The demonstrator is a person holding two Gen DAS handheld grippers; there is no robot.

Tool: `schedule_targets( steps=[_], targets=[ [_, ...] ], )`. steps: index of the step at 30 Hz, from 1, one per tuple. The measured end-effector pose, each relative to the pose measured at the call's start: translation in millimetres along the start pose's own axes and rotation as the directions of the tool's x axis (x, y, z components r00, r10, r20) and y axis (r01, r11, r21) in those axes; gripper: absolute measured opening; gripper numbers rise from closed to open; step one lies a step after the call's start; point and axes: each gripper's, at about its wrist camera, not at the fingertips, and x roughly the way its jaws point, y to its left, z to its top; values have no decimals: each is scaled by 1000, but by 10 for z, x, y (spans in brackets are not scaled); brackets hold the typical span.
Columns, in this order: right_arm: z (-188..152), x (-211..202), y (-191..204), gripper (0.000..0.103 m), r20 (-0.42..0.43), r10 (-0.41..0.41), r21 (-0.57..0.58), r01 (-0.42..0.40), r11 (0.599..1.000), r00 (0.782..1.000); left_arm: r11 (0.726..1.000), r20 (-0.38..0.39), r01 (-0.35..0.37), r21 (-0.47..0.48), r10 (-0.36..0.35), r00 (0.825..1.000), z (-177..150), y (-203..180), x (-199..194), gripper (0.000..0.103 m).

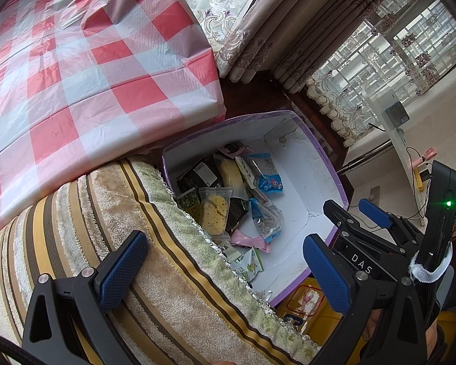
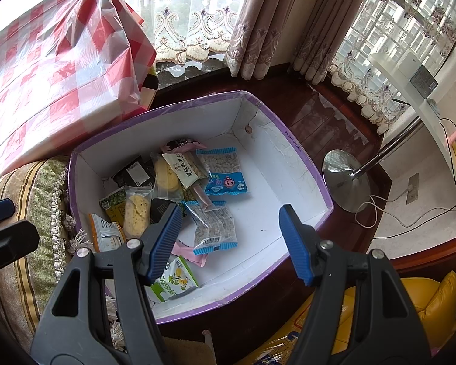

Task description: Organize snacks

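A purple-rimmed white box (image 2: pixel 301 158) stands on the dark wood floor and holds several snack packets. Among them are a blue packet with a pink face (image 2: pixel 225 170), a clear packet with a yellow cake (image 2: pixel 136 210), a blue-edged seed packet (image 2: pixel 214 228) and a green-white packet (image 2: pixel 174 279). The box also shows in the left wrist view (image 1: pixel 325 158). My right gripper (image 2: pixel 231 240) is open and empty above the box's near side. My left gripper (image 1: pixel 225 270) is open and empty over the striped cushion (image 1: pixel 155 258); the right gripper (image 1: pixel 371 228) shows at its right.
A table with a red-and-white checked cloth (image 1: pixel 76 70) stands left of the box. Curtains (image 2: pixel 258 21) hang behind. A chrome lamp base (image 2: pixel 343 179) and cables lie right of the box. A yellow cushion (image 2: pixel 425 304) sits at the lower right.
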Motion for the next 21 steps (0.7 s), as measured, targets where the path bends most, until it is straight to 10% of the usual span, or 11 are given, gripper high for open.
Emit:
schedule_targets(
  steps=[21],
  targets=[
    [-49,0,-12,69,-3,-2,11,2,1000,1000,1000,-3,-12,17,12,1000,-3,-13,20,103]
  ],
)
